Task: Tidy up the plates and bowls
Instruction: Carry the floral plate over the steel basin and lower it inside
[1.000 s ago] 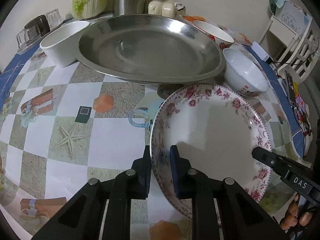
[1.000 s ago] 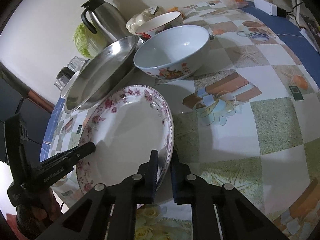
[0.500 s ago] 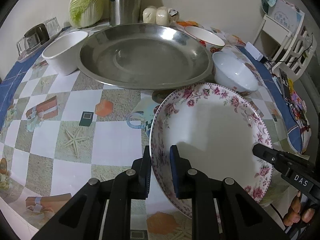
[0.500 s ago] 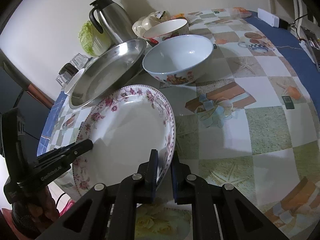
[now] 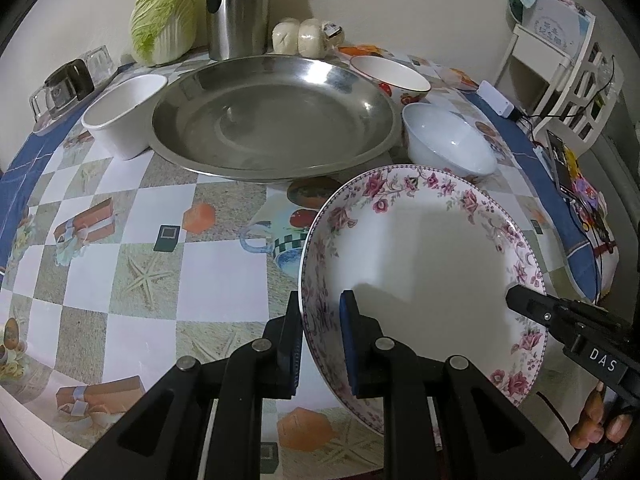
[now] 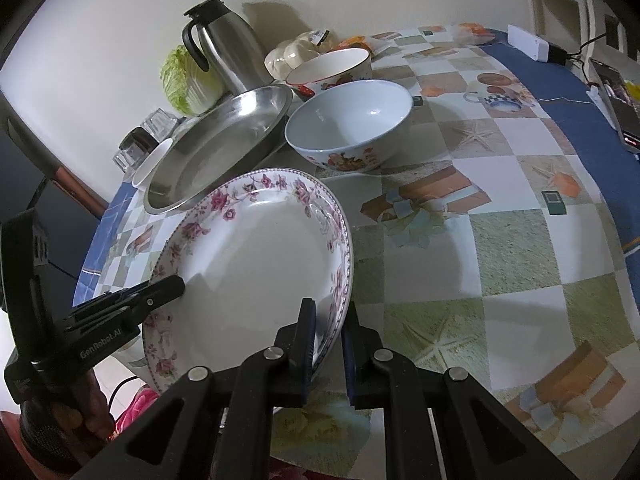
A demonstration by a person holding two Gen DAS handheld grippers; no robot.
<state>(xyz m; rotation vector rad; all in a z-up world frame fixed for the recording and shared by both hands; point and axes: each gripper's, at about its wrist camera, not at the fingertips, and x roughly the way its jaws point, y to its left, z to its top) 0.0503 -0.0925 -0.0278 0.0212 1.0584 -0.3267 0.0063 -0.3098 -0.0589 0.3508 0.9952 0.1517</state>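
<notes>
A white plate with a pink flower rim is held above the table's near edge by both grippers. My left gripper is shut on its left rim; my right gripper is shut on its right rim. The plate also shows in the right wrist view. Behind it lie a large steel dish, a white bowl with fruit print, a red-rimmed bowl and a plain white bowl.
A steel jug, a cabbage, wrapped buns and glass cups stand along the wall. A white shelf and a phone are at the right. The tablecloth is checkered.
Both grippers have lifted the flowered plate and drawn it back toward the near edge of the table; the dish and bowls look farther away. Both grips are unchanged.
</notes>
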